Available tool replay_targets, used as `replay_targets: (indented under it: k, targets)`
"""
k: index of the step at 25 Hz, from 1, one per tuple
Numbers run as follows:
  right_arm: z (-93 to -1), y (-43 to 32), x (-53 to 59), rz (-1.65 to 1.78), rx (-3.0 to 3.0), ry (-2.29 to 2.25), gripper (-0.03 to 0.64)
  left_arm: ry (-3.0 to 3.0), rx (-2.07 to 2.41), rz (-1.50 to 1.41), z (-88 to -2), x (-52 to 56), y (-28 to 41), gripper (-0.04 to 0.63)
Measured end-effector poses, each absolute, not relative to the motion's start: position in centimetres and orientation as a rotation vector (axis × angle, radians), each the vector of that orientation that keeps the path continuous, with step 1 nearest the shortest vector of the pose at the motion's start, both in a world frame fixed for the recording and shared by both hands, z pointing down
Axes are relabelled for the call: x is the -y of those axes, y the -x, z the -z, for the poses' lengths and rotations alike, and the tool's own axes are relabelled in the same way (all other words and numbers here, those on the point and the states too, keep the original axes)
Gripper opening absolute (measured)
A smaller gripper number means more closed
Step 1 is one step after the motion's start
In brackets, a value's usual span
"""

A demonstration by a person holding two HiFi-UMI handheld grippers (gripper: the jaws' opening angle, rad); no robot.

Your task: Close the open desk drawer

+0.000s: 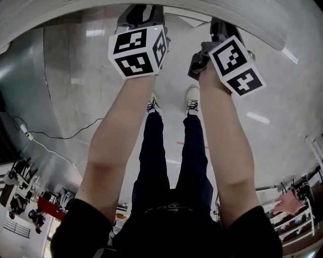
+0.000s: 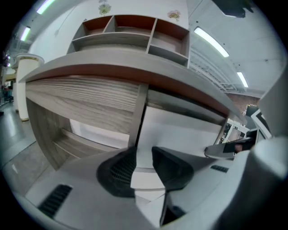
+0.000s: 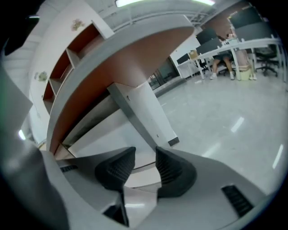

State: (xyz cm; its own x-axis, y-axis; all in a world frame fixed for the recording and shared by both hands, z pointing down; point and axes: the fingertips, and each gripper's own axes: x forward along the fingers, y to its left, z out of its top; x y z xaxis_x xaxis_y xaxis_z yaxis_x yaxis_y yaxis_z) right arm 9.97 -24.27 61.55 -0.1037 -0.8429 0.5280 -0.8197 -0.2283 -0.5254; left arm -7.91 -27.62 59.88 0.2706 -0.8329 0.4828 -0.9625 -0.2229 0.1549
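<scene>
L claw & R claw both gape empty nr desk.

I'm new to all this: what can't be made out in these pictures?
- Head view: the drawer, hidden beyond the edge of the desk top.
- Left gripper view: whether the white panel is a drawer front, open or shut; the left gripper covers its lower part.
- Right gripper view: distant seated person, too small.

Grey wood-grain desk front is showing a reddish-brown strip along its top edge. Far white shelf unit is showing rust-brown insides. Ribbed pads are reading black. White cubes are carrying black square markers.
</scene>
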Motion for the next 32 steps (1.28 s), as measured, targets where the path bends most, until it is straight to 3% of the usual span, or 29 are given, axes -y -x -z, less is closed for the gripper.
replay_targets:
  k: [8,10,11,12,24,32]
  targets:
    - [-62.3,-9.5,24.7,1.320,-1.974,1.987,0.140,-2.127,1.598,-0.397,-59.9,27.6,8.7,0.114]
    - [-62.8,-8.2,24.1,1.378,-2.034,1.852,0.018,-2.157,1.555,-0.377,-59.7,26.5,9.3,0.094]
    - [-62.8,-7.5,23.5,1.404,-2.073,1.766,0.018,-2.185,1.515,-0.367,-59.5,25.6,9.4,0.019]
    - [-62.5,-6.8,22.9,1.412,-2.127,1.688,0.017,-2.217,1.465,-0.361,-59.3,24.5,9.5,0.011]
    - [-48.1,-3.7,11.4,1.109,-2.652,1.243,0.017,-2.385,0.992,-0.292,-49.3,6.4,5.9,0.011]
    - [-39.4,-2.1,9.3,0.919,-2.740,1.052,0.017,-2.523,0.869,-0.195,-41.2,6.5,3.6,0.011]
